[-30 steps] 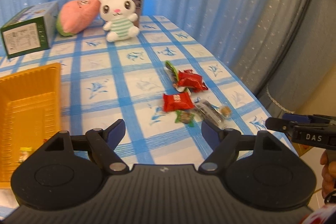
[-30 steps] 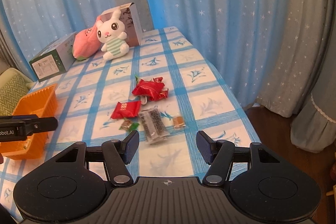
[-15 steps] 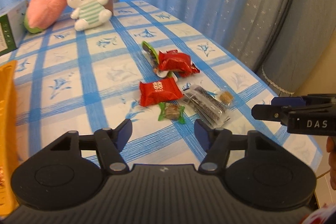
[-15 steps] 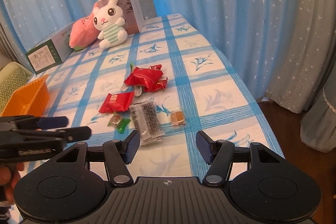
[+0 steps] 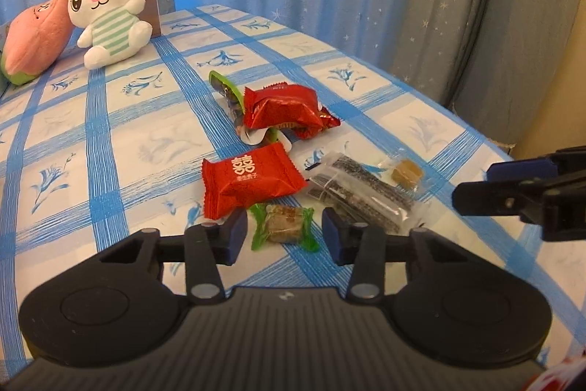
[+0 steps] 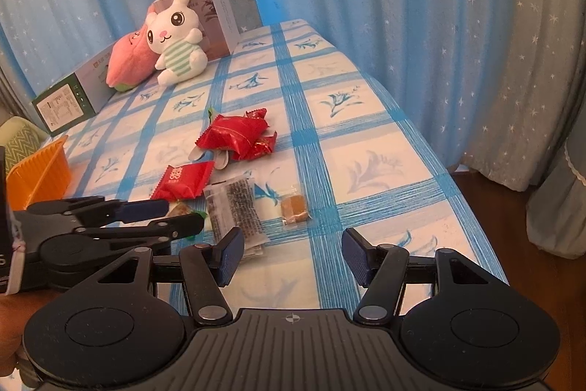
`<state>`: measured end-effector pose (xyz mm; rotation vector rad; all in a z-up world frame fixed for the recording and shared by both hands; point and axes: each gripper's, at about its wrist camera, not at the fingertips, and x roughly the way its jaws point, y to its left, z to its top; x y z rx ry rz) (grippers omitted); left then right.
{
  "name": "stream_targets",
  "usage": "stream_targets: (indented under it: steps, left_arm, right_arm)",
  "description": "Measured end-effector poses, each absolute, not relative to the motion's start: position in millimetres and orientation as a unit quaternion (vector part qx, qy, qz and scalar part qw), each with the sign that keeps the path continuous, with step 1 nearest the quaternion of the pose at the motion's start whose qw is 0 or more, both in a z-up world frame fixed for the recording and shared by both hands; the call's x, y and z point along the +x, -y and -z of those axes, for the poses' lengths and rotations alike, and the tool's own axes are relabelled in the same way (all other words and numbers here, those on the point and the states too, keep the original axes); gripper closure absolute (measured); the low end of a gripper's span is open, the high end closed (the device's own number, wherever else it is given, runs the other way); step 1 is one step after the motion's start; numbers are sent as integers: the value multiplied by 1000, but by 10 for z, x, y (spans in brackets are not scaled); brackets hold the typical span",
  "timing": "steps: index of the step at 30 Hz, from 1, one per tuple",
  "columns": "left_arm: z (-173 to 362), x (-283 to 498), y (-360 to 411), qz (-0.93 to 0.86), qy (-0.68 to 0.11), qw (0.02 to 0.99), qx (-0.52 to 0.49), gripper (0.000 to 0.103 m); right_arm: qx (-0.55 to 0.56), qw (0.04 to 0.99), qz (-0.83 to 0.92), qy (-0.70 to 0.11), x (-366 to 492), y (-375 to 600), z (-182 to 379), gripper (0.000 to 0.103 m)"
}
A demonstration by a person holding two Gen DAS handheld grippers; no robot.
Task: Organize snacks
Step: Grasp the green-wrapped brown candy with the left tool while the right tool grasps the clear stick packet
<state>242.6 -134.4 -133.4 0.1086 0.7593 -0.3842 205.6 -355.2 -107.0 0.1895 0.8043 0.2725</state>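
Snacks lie on the blue-checked tablecloth [image 5: 121, 149]. My left gripper [image 5: 284, 237] is open, its fingers either side of a green-wrapped candy [image 5: 284, 228]. Just beyond lie a red packet [image 5: 249, 182], a clear pack of dark sticks [image 5: 360, 195], a small brown candy [image 5: 406, 173] and a pile of red packets [image 5: 282, 110]. My right gripper [image 6: 293, 257] is open and empty, above the cloth near the front edge, behind the stick pack [image 6: 236, 207] and brown candy [image 6: 295, 206]. An orange basket [image 6: 38, 171] stands at the left.
A white plush rabbit [image 5: 110, 13], a pink plush [image 5: 34, 39] and a brown box [image 6: 214, 17] stand at the table's far end. A green-and-white box [image 6: 69, 98] lies beside them. Blue starred curtains hang behind. The table's right edge drops to a wooden floor [image 6: 512, 207].
My left gripper has moved forward and right from the orange basket to the snacks and now straddles the green candy. My right gripper has edged closer to the snacks.
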Motion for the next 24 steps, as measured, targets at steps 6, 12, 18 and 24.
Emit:
stream_targets:
  steps: [6, 12, 18, 24]
  left_arm:
    - [1344, 2411, 1323, 181, -374, 907, 61, 80]
    - [1254, 2229, 1102, 154, -386, 909, 40, 81]
    - [1094, 2010, 888, 134, -386, 913, 12, 81]
    - [966, 1891, 747, 122, -378, 918, -9, 81]
  right_arm:
    - [88, 908, -141, -386, 2082, 3521, 1072, 43]
    - [61, 904, -187, -379, 2154, 3298, 1040, 56]
    - [13, 898, -214, -385, 2344, 2985, 1134, 58]
    - [-40, 893, -196, -404, 2492, 2806, 1288, 58]
